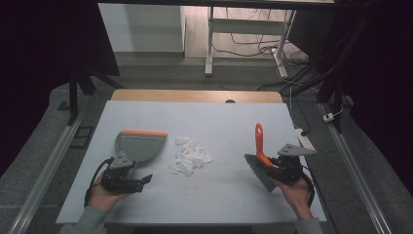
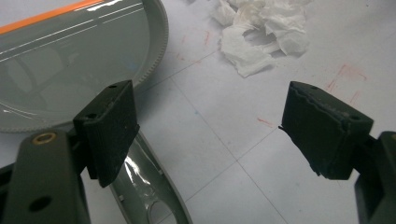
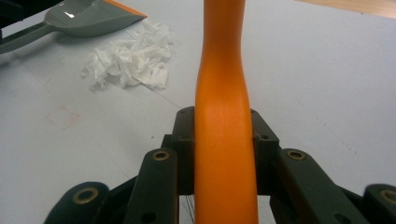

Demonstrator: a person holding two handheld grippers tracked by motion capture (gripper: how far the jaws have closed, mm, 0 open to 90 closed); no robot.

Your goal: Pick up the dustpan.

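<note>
A grey dustpan (image 1: 141, 145) with an orange lip lies left of centre on the white table, mouth facing away. A heap of torn white paper scraps (image 1: 190, 157) sits just to its right. My left gripper (image 1: 142, 181) stands open near the pan's handle; in the left gripper view the handle (image 2: 149, 191) lies under the left jaw of that gripper (image 2: 210, 135), with bare table between the pads. My right gripper (image 1: 271, 165) is shut on the orange handle (image 3: 223, 93) of a hand brush (image 1: 259, 146), whose dark bristles (image 1: 260, 174) point toward the near edge.
The white sheet (image 1: 214, 122) covers a wooden table whose far edge (image 1: 195, 95) shows bare. A white power strip (image 1: 304, 139) lies at the right edge. Beyond the table stand desk legs and loose cables on the floor.
</note>
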